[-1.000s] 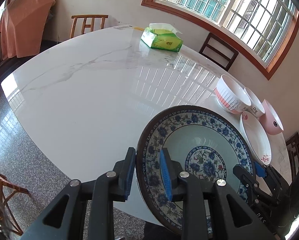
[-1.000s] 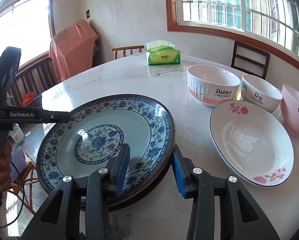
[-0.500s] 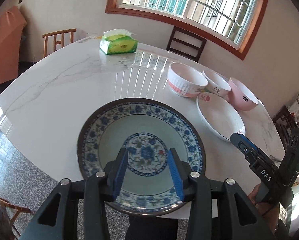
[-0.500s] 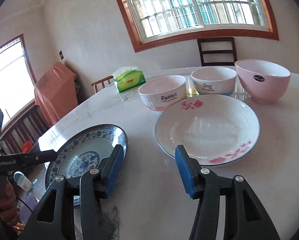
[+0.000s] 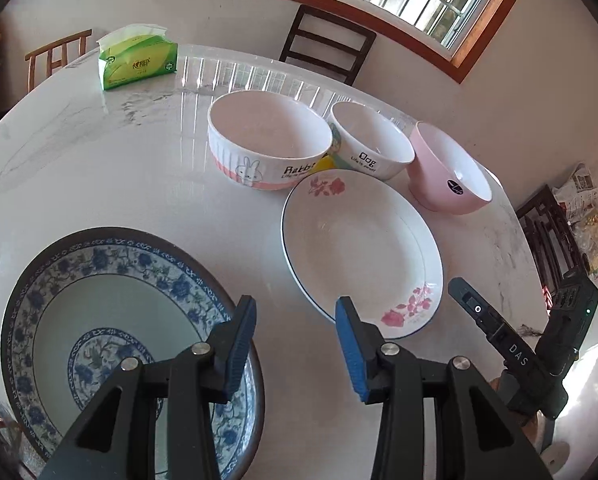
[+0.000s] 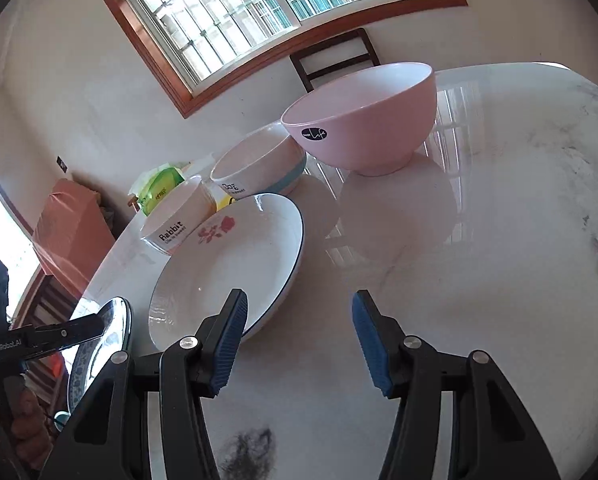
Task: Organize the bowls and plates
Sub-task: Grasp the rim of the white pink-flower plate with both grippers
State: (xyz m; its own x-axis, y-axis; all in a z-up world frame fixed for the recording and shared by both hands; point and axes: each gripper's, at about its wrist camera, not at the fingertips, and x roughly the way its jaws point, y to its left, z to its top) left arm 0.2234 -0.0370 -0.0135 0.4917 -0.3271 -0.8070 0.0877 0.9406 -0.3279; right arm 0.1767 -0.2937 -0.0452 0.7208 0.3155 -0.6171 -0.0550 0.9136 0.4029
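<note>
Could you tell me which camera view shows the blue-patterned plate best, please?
The left wrist view: the blue-patterned plate lies nearly whole on the table, floral pattern clear, only its near edge behind the gripper's fingers. The right wrist view catches just an edge-on sliver at far left.

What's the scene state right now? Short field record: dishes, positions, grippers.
surface: white marble table
plates: blue-and-white floral plate near edge; white plate with pink flowers beside it, apart
bowls: white Rabbit bowl, white Dog bowl, pink bowl, in a row behind the white plate
stacked: nothing yet
other: green tissue pack at far side
left gripper: open, empty
right gripper: open, empty
</note>
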